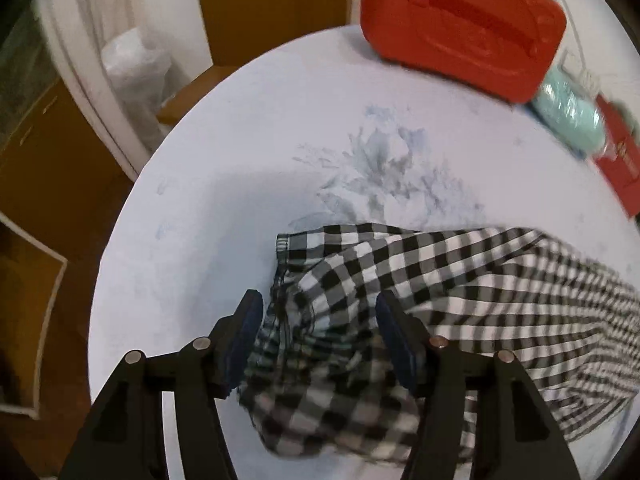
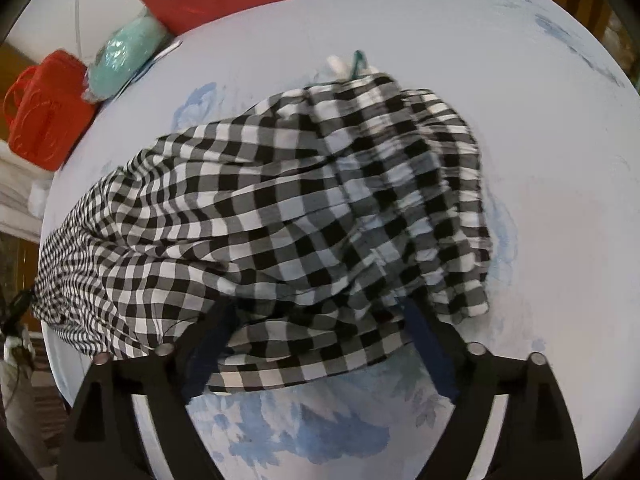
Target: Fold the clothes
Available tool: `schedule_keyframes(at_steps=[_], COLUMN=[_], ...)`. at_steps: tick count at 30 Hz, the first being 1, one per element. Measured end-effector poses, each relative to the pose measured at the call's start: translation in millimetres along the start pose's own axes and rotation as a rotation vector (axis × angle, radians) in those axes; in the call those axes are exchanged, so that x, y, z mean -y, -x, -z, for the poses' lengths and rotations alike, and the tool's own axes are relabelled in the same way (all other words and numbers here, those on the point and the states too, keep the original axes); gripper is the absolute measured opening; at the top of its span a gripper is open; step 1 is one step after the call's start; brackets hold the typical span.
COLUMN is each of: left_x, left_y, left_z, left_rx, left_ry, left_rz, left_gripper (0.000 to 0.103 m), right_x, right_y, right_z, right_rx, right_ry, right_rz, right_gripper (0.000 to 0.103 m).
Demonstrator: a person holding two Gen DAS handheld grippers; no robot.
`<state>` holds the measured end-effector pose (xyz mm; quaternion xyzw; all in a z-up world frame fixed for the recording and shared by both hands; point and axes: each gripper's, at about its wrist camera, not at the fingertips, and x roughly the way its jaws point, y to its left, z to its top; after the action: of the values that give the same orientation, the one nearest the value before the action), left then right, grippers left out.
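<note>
A black-and-white checked garment lies bunched on a round table with a pale blue flowered cloth. My left gripper is open, its jaws wide apart on either side of the garment's left end, with cloth between the pads. In the right wrist view the same garment spreads across the table. My right gripper is open too, its fingertips hidden under the garment's near edge.
A red plastic case, a mint green wrapped bundle and a red bag stand at the table's far edge. They also show in the right wrist view, top left. Brown cardboard boxes stand on the floor left of the table.
</note>
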<state>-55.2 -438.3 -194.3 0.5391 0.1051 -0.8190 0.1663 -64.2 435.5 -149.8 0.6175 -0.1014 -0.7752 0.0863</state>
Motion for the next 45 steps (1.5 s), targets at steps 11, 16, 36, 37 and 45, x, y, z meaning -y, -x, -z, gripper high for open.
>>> schedule_keyframes(at_steps=[11, 16, 36, 37, 45], left_x=[8, -10, 5, 7, -5], left_y=[26, 33, 4, 6, 49], left_z=[-54, -41, 50, 49, 49], left_rx=[0.164, 0.113, -0.025, -0.026, 0.017], left_ry=[-0.063, 0.043, 0.163, 0.158, 0.180], left_rz=[-0.173, -0.091, -0.046, -0.047, -0.024], left_gripper=[0.048, 0.058, 0.025, 0.023, 0.019], right_x=[10, -6, 3, 3, -101], right_y=[6, -1, -13, -20, -23], right_z=[2, -4, -24, -27, -60], right_rx=[-0.009, 0.007, 0.171, 0.161, 0.202], right_ry=[0.006, -0.024, -0.294, -0.302, 0.072], right_rz=[-0.010, 0.004, -0.030, -0.036, 0.294], right_gripper=[0.097, 0.096, 0.103, 0.103, 0.028])
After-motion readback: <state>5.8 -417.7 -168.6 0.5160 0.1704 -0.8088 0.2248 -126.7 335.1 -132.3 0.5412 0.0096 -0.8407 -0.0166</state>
